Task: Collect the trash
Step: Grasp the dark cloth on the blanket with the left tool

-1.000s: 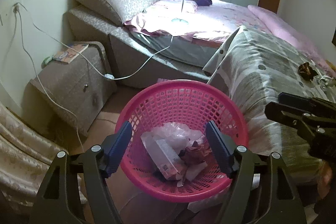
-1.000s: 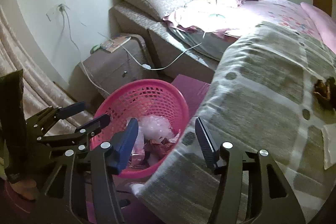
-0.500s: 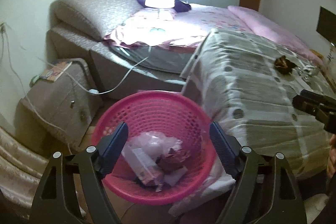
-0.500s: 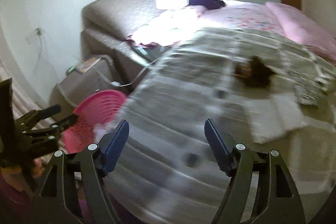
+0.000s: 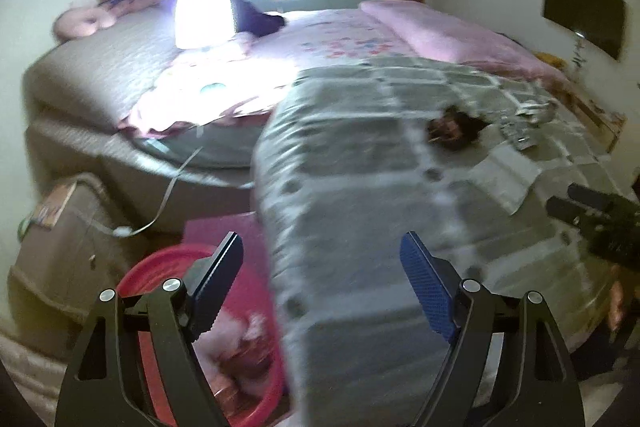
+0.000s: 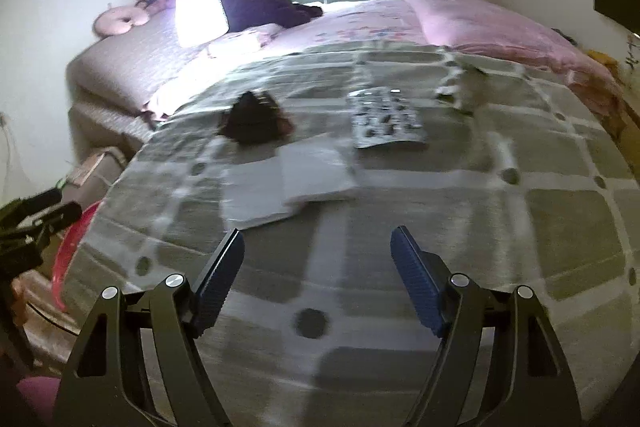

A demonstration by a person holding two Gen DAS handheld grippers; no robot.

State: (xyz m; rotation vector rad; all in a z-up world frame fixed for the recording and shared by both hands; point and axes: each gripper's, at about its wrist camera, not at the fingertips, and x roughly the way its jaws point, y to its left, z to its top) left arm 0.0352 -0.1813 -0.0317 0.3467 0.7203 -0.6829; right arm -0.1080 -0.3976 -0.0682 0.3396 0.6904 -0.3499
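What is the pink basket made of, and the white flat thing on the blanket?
The pink basket looks like moulded plastic: its rim is smooth and evenly bright, though blurred here. The white flat thing looks like folded paper or tissue: thin, matte, with layered edges. Which of the two is unclear.

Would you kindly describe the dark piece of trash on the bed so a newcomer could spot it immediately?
Find the grey checked blanket covering the near side of the bed. On it, toward the lit lamp, sits a dark crumpled clump. Its neighbours, the white paper sheets and the printed silver wrapper, lie flat and pale.
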